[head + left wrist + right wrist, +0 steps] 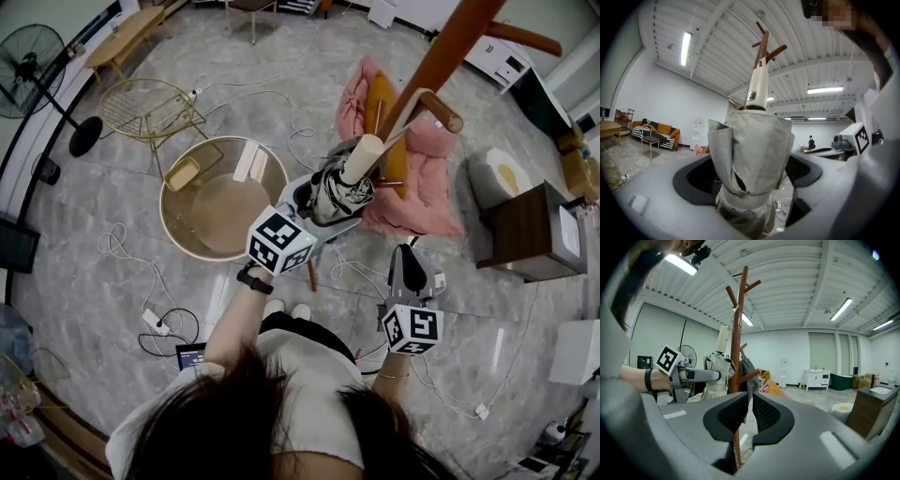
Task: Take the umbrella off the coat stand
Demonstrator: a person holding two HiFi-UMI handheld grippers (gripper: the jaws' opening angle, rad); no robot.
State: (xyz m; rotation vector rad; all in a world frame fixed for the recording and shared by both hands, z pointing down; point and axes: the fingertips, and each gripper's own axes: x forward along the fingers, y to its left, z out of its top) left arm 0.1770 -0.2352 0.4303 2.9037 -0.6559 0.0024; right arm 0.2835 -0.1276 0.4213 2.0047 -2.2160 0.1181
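Looking down in the head view, the left gripper (pixel 307 202) is clamped around the folded umbrella (pixel 330 192) at its bundled canopy. The cream handle (pixel 361 157) rises just beyond the jaws toward a peg (pixel 441 111) of the coat stand (pixel 441 56). A thin loop seems to run from the handle to that peg, so the umbrella is probably not yet off. Gripping low on the fabric likely leaves the handle end free to be lifted off the peg. The right gripper (pixel 409 258) hangs back on the near side of the stand, well apart from the umbrella. Left of the left gripper stands a round gold-rimmed table (pixel 169 220); within its raised rim lie a pale block (pixel 181 173) and a white strip (pixel 251 161).

In the left gripper view, the left gripper (pixel 750 187) has the grey-beige umbrella (pixel 752 145) squeezed between its jaws, fabric bulging above them. The handle (pixel 757 86) points straight ahead and up to the coat stand (pixel 764 42), touching it as far as I can tell.

In the right gripper view, the right gripper (pixel 750 401) has its jaws drawn almost together, with only a slit between them and nothing held. The coat stand (pixel 739 324) stands just ahead, showing through that slit. A dark hanging item (pixel 746 369) clings to the stand. To the left, the left gripper (pixel 701 376) holds the umbrella (pixel 718 364) beside the pole.
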